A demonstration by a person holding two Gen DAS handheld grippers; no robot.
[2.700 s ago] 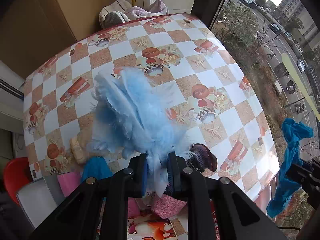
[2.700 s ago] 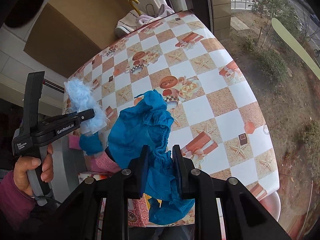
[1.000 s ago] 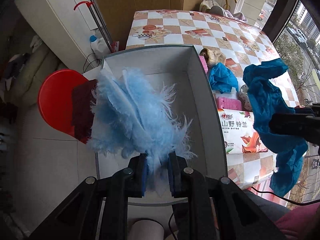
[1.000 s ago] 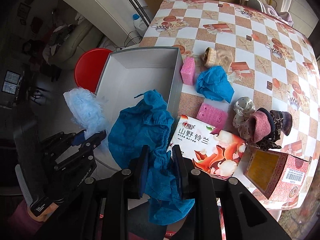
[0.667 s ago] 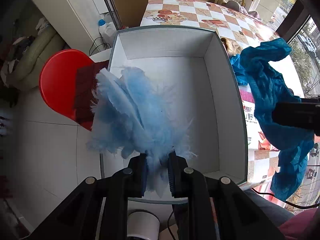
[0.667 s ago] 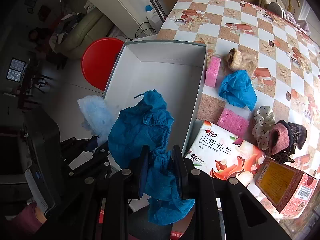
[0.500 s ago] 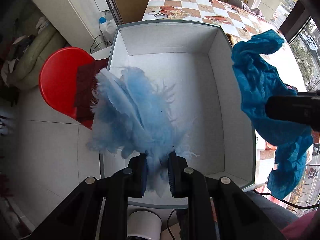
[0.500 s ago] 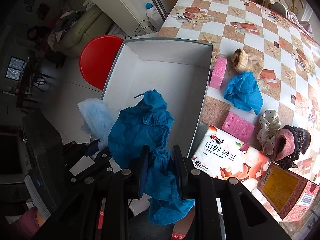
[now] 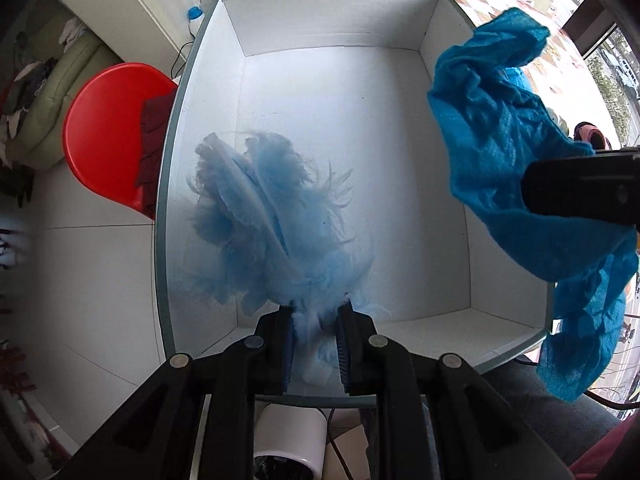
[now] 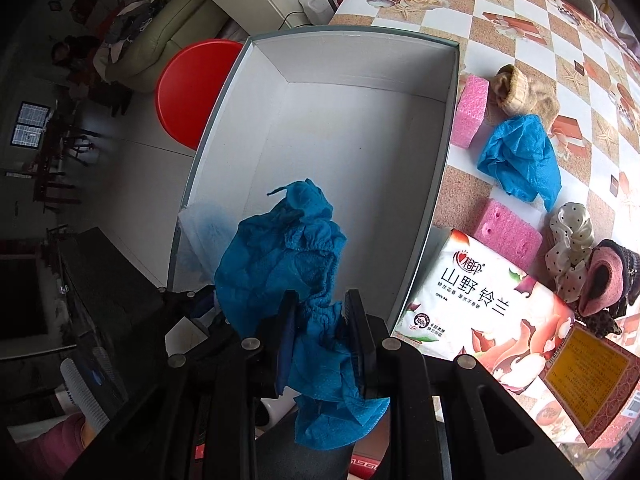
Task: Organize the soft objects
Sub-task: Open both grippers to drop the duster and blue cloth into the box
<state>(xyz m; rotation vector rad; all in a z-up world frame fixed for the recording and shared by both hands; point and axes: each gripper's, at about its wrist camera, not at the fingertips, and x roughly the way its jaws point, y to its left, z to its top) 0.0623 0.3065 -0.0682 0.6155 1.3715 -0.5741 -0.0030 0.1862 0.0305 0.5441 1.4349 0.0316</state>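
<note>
- The left gripper (image 9: 314, 342) is clenched on a pale blue feather tuft (image 9: 272, 224), which hangs inside the white box (image 9: 332, 24), low over its floor.
- The right gripper (image 10: 320, 336) is clamped on a crumpled blue cloth (image 10: 288, 248) above the box's near right side.
- On the checkered table (image 10: 532, 12) just beside the box lies a tissue pack (image 10: 476, 312) printed "山野铃兰" and "100%".
- Farther off: pink sponges (image 10: 472, 110) and another blue cloth (image 10: 518, 158).
</note>
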